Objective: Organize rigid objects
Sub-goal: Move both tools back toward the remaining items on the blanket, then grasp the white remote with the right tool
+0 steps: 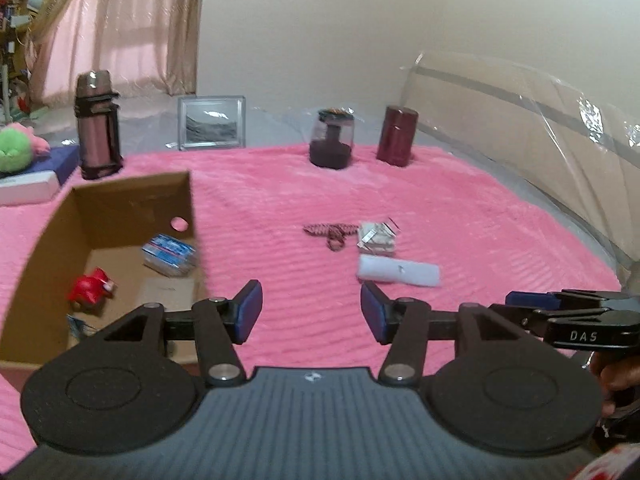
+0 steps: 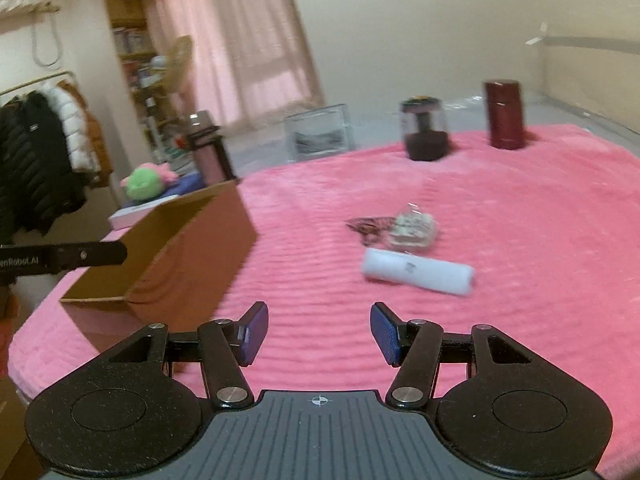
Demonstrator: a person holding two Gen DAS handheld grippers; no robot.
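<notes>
An open cardboard box (image 1: 132, 196) (image 2: 188, 248) sits at the left on the pink blanket (image 1: 460, 208) (image 2: 540, 240); inside lie a red toy (image 1: 90, 286) and a blue-white packet (image 1: 170, 254). Out on the blanket rest a white roll (image 1: 398, 270) (image 2: 418, 270), a clear crinkled packet (image 1: 376, 236) (image 2: 412, 226) and a dark red cord (image 1: 330, 232) (image 2: 366, 226). My left gripper (image 1: 311, 314) hovers open and empty beside the box's near right corner. My right gripper (image 2: 319, 332) is open and empty too, short of the roll; its side shows at the left wrist view's right edge.
Along the blanket's far edge stand a brown flask (image 1: 98, 126) (image 2: 208, 148), a framed picture (image 1: 212, 122) (image 2: 318, 132), a dark jar (image 1: 332, 138) (image 2: 426, 128) and a maroon cylinder (image 1: 396, 136) (image 2: 504, 114). A green plush (image 1: 14, 148) (image 2: 144, 182) lies at left. A plastic-wrapped headboard (image 1: 540, 128) rises at right.
</notes>
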